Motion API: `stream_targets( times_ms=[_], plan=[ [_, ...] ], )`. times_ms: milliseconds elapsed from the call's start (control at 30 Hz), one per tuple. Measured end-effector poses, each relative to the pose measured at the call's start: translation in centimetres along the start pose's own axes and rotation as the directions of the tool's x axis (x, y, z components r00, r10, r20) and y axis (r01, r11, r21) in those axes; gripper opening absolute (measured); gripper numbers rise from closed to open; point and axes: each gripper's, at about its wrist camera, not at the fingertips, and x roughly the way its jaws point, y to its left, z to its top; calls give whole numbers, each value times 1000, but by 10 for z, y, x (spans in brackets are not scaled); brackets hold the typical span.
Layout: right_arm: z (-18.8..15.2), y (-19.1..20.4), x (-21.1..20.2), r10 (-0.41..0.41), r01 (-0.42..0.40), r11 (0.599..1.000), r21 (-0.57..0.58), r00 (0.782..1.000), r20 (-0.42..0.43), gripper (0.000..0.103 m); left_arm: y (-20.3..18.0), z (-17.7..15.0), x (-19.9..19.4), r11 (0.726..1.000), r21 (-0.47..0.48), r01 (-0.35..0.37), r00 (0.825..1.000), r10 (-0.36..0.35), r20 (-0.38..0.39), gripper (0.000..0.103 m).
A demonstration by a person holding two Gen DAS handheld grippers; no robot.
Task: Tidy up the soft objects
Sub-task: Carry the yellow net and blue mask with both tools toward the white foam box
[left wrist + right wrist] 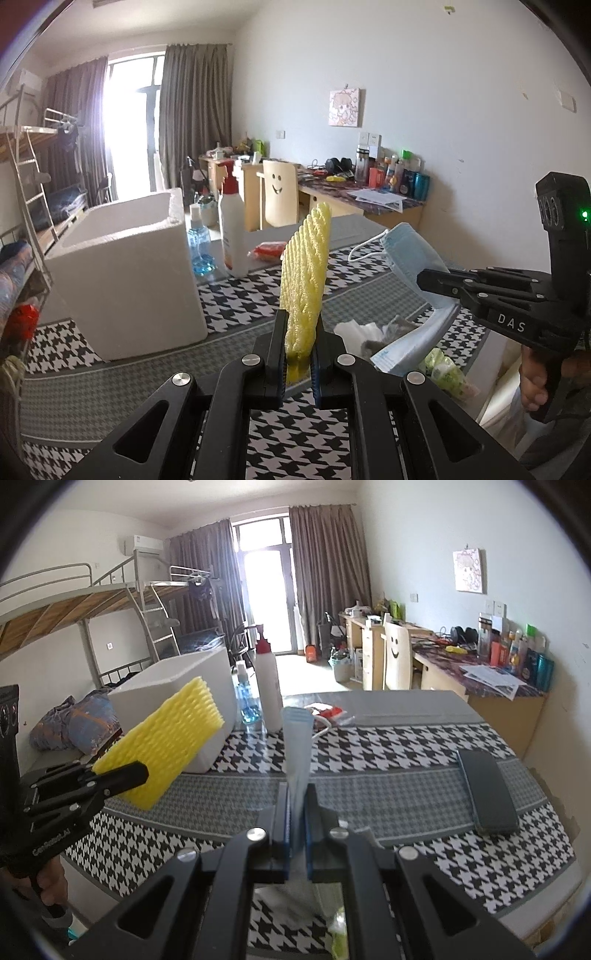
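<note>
Two soft things are in my grip at once, one per hand, both lifted clear of the table point(406, 782). My left gripper point(299, 354) is closed tight on the bottom edge of the yellow foam net point(304, 273), so the sleeve stands up from the jaws like a fan; holding it by one end keeps the rest loose and uncrushed, which should let it drop freely when I let go. My right gripper point(295, 834) is clamped just as tight on the blue face mask point(297, 746), pinched along one short edge so that it rises flat between the pads, its white ear loop point(364, 249) dangling to the side. I judge both are on their way to the white foam box point(122, 273), which sits open-topped on the left of the checked cloth, the only container in reach. Beside the box stand a tall white bottle point(232, 229) with a red cap and a small blue spray bottle point(199, 247), with a red packet point(267, 250) lying past them; a dark phone point(487, 790) rests well apart on the right. Some crumpled tissue point(352, 330) and a green-printed packet point(445, 371) lie below the mask, probably next to sort.
</note>
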Motion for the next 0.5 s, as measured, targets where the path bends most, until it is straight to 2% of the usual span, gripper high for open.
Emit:
stream_targets(
  times_ms=[500],
  plan=[
    [25,12,7,33,-32,999,-24,999,35,8,17,21,-1,1000,-6,-24,999,24,27,11]
  ],
)
